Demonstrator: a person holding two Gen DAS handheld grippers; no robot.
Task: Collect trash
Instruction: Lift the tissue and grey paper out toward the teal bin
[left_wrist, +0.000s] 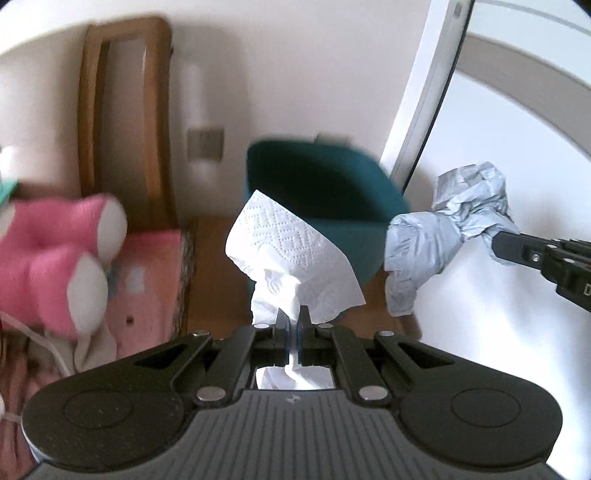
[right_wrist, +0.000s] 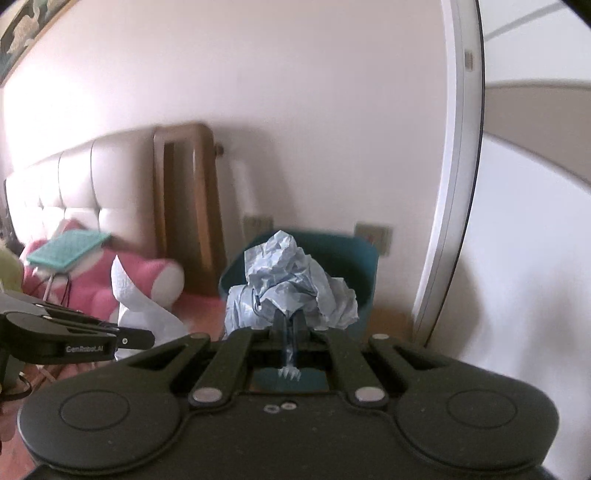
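Note:
My left gripper is shut on a white paper towel, held up in the air in front of a teal bin on the floor. My right gripper is shut on a crumpled light blue paper, also held in front of the teal bin. In the left wrist view the right gripper comes in from the right with the blue paper. In the right wrist view the left gripper shows at the left with the white towel.
A wooden frame leans on the wall left of the bin. A pink plush toy lies on a bed at the left. A white door frame stands right of the bin. Wall sockets sit behind it.

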